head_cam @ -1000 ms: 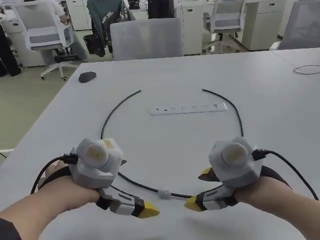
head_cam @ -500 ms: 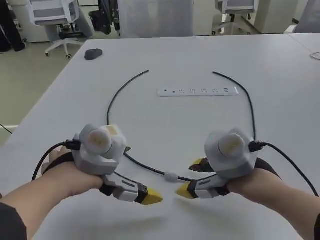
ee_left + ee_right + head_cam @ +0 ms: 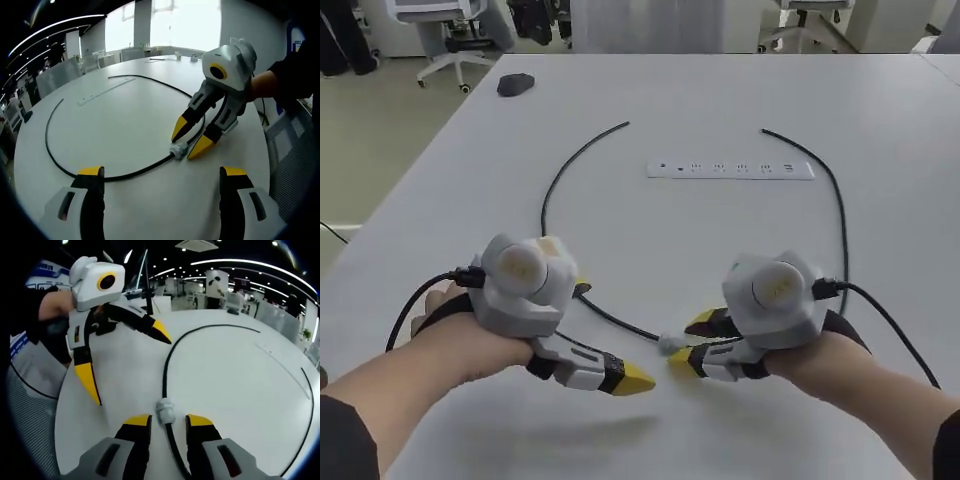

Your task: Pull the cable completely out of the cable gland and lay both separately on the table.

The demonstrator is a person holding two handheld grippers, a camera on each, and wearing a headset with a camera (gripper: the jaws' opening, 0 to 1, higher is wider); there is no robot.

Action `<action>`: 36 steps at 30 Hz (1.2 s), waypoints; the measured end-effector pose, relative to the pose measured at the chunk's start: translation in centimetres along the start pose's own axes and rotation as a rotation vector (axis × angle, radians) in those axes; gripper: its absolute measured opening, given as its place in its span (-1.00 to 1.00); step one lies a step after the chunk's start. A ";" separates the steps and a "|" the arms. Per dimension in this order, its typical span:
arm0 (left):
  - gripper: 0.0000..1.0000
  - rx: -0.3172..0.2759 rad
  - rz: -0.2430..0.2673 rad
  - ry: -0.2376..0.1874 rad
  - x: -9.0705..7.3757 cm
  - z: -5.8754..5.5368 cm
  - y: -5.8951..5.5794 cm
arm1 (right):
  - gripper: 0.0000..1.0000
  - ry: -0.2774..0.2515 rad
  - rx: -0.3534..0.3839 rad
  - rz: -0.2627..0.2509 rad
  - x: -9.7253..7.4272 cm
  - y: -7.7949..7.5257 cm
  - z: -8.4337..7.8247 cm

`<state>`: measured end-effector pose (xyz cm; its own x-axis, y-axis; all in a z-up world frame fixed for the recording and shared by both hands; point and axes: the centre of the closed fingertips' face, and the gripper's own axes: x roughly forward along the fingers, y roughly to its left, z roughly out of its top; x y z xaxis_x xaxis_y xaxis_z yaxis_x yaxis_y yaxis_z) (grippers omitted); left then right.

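Observation:
A long black cable [image 3: 545, 200] lies in a wide loop on the white table [image 3: 880, 120], threaded through a small white cable gland [image 3: 670, 343] at the near side. My right gripper [image 3: 688, 340] is open with narrowed jaws straddling the cable [image 3: 165, 367] just behind the gland [image 3: 165, 411]; the pads stand clear of it. My left gripper [image 3: 610, 335] is open wide just left of the gland [image 3: 179, 149], and its jaws hold nothing. In the left gripper view the right gripper [image 3: 190, 137] has its yellow tips on either side of the gland.
A white power strip [image 3: 730, 170] lies inside the cable loop, farther back. A dark mouse [image 3: 515, 84] sits near the far left table edge. Office chairs stand beyond the table. Each gripper trails its own black lead [image 3: 890, 320] toward me.
The right gripper has moved left along the cable and now straddles it at the gland. The left gripper stayed open beside it. The head camera has tilted down.

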<state>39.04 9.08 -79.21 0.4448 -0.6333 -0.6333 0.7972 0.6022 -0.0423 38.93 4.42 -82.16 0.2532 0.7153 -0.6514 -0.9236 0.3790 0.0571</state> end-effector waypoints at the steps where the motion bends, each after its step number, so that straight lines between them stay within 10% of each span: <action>1: 0.93 0.006 0.006 -0.004 0.0 0.0 0.1 | -0.60 -0.006 -0.009 -0.001 0.0 0.0 0.1; 23: 0.64 -0.014 -0.062 -0.066 -0.2 1.6 -1.5 | -0.86 -0.001 -0.063 0.019 -0.9 0.6 -0.3; 36: 0.13 -0.107 -0.312 -0.132 -0.1 3.5 -6.7 | -0.86 -0.060 -0.219 0.179 -5.4 4.0 0.0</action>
<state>35.07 3.39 -76.16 0.2411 -0.8481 -0.4718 0.8587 0.4130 -0.3035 33.90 2.06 -78.44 0.0907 0.7955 -0.5991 -0.9937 0.1121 -0.0017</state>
